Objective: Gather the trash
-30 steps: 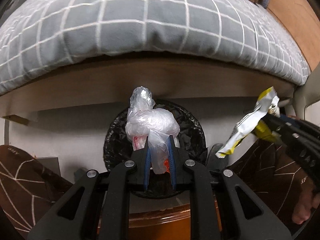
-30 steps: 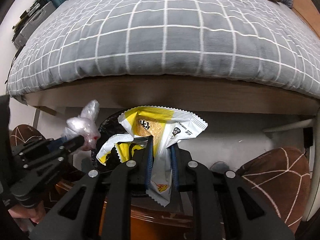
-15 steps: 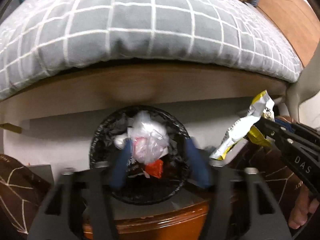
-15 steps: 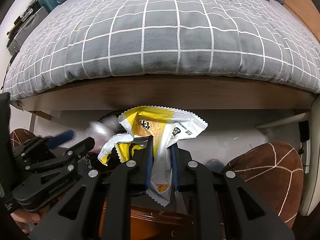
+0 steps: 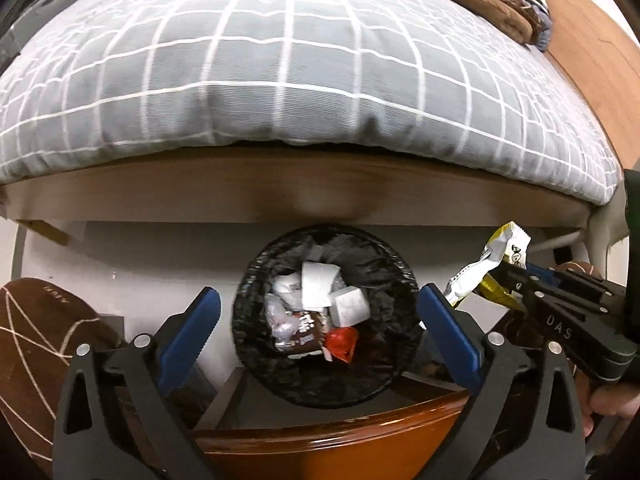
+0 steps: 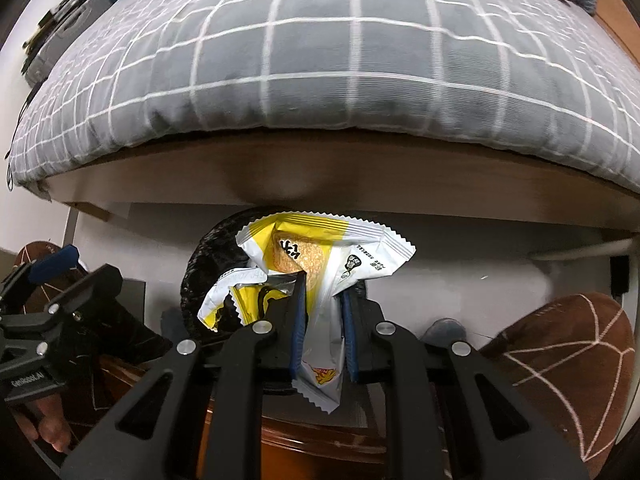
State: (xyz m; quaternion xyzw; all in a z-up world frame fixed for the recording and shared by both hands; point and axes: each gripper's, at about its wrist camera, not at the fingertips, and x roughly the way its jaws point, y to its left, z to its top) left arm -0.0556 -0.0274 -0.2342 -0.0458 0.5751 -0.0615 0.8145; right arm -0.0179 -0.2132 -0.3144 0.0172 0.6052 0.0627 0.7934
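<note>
Right gripper clenches crumpled yellow-white snack wrapper; left gripper released, jaws wide over black-lined trash bin

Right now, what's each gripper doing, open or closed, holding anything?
Left gripper: open, empty, above the trash bin.
Right gripper: closed on the yellow snack wrapper.

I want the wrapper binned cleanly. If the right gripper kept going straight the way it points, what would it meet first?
Probably the black-lined trash bin just beyond the yellow wrapper that the right gripper pinches; depth is unclear.
</note>
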